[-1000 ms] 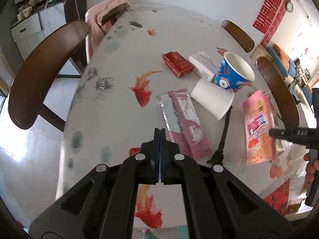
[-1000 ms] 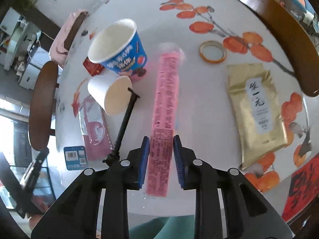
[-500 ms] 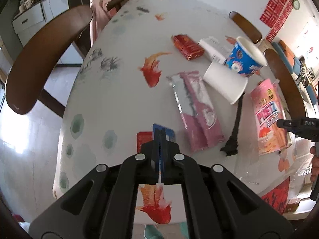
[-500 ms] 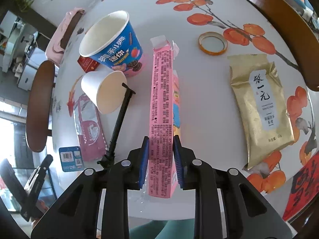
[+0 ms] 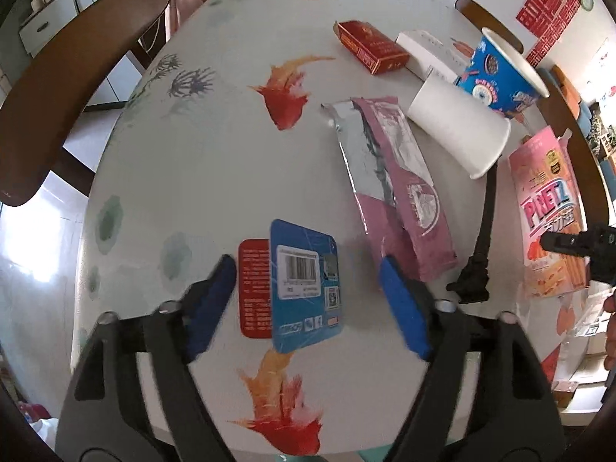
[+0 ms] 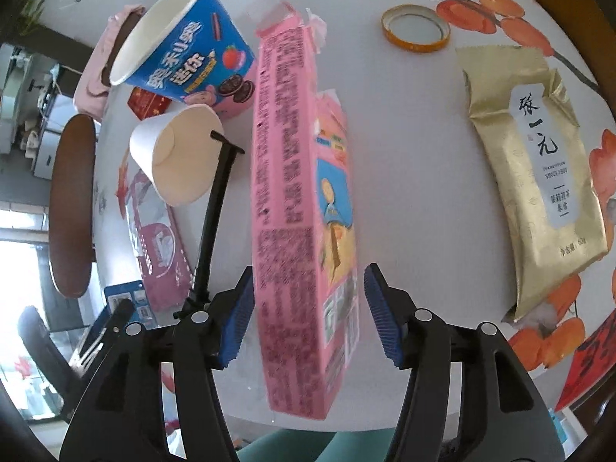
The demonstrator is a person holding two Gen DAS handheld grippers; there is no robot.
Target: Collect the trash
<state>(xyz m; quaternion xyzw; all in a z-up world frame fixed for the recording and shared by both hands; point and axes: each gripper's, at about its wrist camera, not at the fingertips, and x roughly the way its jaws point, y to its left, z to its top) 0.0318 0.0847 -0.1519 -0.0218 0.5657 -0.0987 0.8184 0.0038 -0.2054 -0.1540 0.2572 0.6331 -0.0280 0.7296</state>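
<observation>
Round table (image 5: 200, 161) printed with red fish, littered with wrappers, boxes and cups.

Dark chair (image 5: 69, 88) curves past the table's 10 o'clock edge in the left view. Of the trash, the Pretz box (image 6: 296, 208) stands on edge between the right gripper's (image 6: 308, 308) wide-open jaws, its side against the left pad, the right pad clear of it. At 2 o'clock from it lies a gold pouch (image 6: 535, 177); at 11 o'clock a blue tub (image 6: 184, 46), a white cup (image 6: 181, 158) tipped just below it. Pink wrapper (image 5: 396, 192) lies at 1 o'clock from the left gripper (image 5: 308, 292), whose jaws gape wide, holding nothing, a blue card (image 5: 304, 281) lying on a red card (image 5: 254, 288) between them. Red pack (image 5: 369, 46) sits far back, an orange lid (image 6: 415, 32) at 12 o'clock of the pouch.
</observation>
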